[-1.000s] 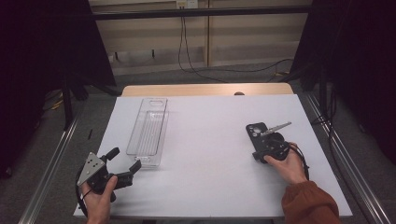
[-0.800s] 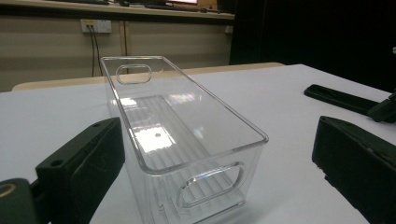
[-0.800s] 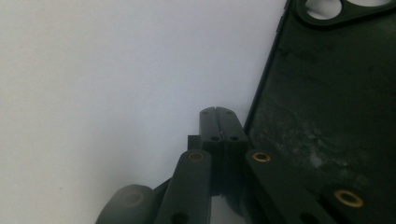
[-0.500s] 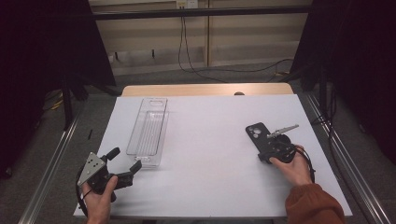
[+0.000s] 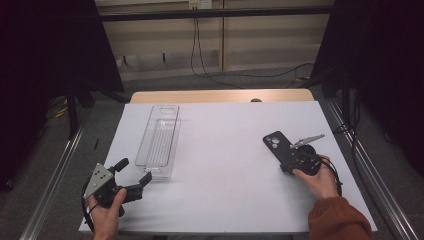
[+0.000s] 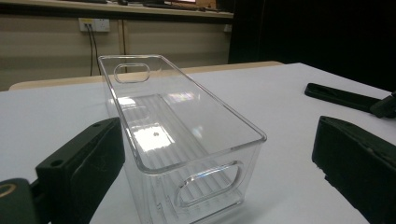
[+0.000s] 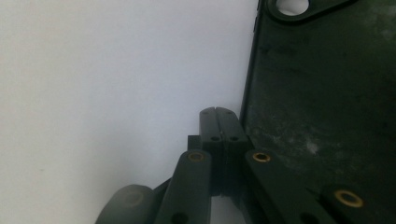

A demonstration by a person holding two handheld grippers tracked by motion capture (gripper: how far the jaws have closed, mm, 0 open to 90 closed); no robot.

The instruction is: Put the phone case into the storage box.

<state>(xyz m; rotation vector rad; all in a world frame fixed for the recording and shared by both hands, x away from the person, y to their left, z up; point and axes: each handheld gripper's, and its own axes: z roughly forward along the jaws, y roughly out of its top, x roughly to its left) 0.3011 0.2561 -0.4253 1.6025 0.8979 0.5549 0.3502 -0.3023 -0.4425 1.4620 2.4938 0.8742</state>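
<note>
**Phone case not yet lifted, bin waiting empty**

The work looks to be at its start: a black phone case (image 5: 276, 145) lies flat on the white tabletop (image 5: 225, 165) at the person's right, and the clear plastic bin (image 5: 159, 141) stands well apart from it on the left side, with nothing inside that can be seen.

The right gripper (image 5: 292, 159) is down at the near end of the case. In the right gripper view its fingers (image 7: 219, 126) are pressed together with no gap, their tips resting on the bare tabletop just beside the case's (image 7: 322, 93) edge. They have hold of nothing; the case is alongside them, not between them. I judge this to be an attempt to work at the edge of the case before a grasp, but that is only a reading.

The left gripper (image 5: 131, 176) hovers at the near-left corner of the tabletop, its fingers (image 6: 84, 163) spread wide and empty, pointing at the near end of the bin (image 6: 187, 140), which stands between them in the left gripper view without touching either.

Still to do, as I judge it: grip the case, lift it, carry it across and set it in the bin.
</note>
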